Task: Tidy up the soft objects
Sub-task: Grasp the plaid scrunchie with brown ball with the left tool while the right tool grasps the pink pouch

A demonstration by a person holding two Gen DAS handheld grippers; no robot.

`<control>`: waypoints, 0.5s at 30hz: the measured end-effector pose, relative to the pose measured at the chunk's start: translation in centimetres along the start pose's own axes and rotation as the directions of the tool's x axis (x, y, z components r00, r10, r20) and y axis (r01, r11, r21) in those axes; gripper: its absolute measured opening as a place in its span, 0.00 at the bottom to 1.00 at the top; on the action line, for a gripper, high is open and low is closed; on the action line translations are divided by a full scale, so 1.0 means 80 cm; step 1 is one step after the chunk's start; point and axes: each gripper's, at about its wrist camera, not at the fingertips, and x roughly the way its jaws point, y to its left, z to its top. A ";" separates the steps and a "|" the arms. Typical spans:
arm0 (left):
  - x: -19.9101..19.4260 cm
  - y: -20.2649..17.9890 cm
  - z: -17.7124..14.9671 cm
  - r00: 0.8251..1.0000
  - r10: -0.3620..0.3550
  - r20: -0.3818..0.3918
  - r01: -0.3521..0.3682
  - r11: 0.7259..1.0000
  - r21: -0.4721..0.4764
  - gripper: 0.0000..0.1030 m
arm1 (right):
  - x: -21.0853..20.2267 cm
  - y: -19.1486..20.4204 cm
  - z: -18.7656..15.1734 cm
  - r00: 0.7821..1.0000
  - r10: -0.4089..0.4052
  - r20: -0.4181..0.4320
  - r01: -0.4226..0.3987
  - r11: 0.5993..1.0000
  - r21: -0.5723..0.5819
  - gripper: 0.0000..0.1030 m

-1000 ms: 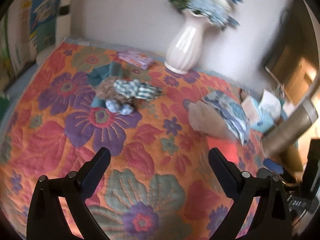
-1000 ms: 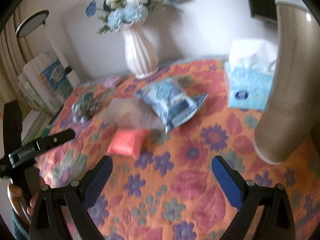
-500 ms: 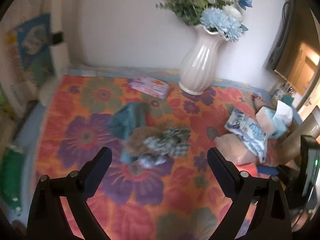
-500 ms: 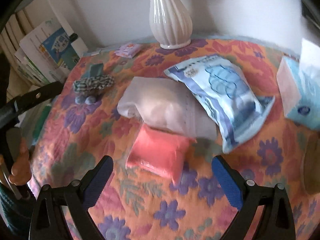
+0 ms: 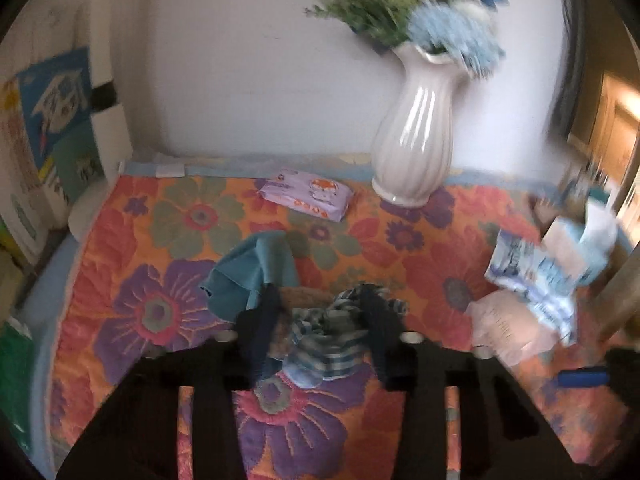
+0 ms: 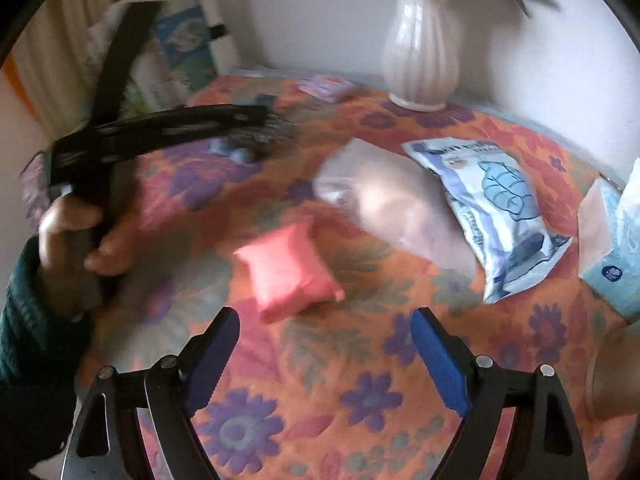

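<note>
Surface: floral quilt point(image 5: 132, 264), orange with purple blooms.
Socks point(image 5: 332, 344): we note a crumpled blue-and-white checked bundle mid-quilt, beside a teal cloth point(image 5: 248, 276).
Left gripper point(image 5: 320, 344): closing, pads against the socks.
Right gripper point(image 6: 326, 356): closing, nothing between; pink pouch point(image 6: 290, 274) ahead.

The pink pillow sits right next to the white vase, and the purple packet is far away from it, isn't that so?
Not quite, you swapped them. The purple packet lies beside the white vase, as the left wrist view shows. The pink pillow sits far from the vase, near the right gripper, whose jaws are closing with nothing between them.
</note>
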 end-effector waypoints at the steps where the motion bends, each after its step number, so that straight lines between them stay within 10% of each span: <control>1: -0.007 0.009 0.000 0.999 -0.040 0.010 0.040 0.999 -0.031 0.23 | 0.004 0.002 0.006 1.000 0.011 -0.005 -0.011 1.000 0.003 0.85; 7: -0.012 0.044 -0.009 0.987 -0.162 -0.021 0.157 0.976 -0.149 0.24 | 0.044 0.043 0.026 0.997 -0.071 0.006 0.071 0.993 -0.090 0.73; 11: -0.008 0.038 -0.016 0.981 -0.173 -0.090 0.161 0.979 -0.128 0.95 | 0.038 0.057 0.020 0.998 -0.049 0.047 0.056 0.988 -0.147 0.47; 15: -0.010 0.018 -0.018 0.988 -0.129 -0.081 0.126 0.991 -0.037 0.99 | 0.034 0.055 0.009 0.997 -0.023 0.080 0.034 0.989 -0.144 0.47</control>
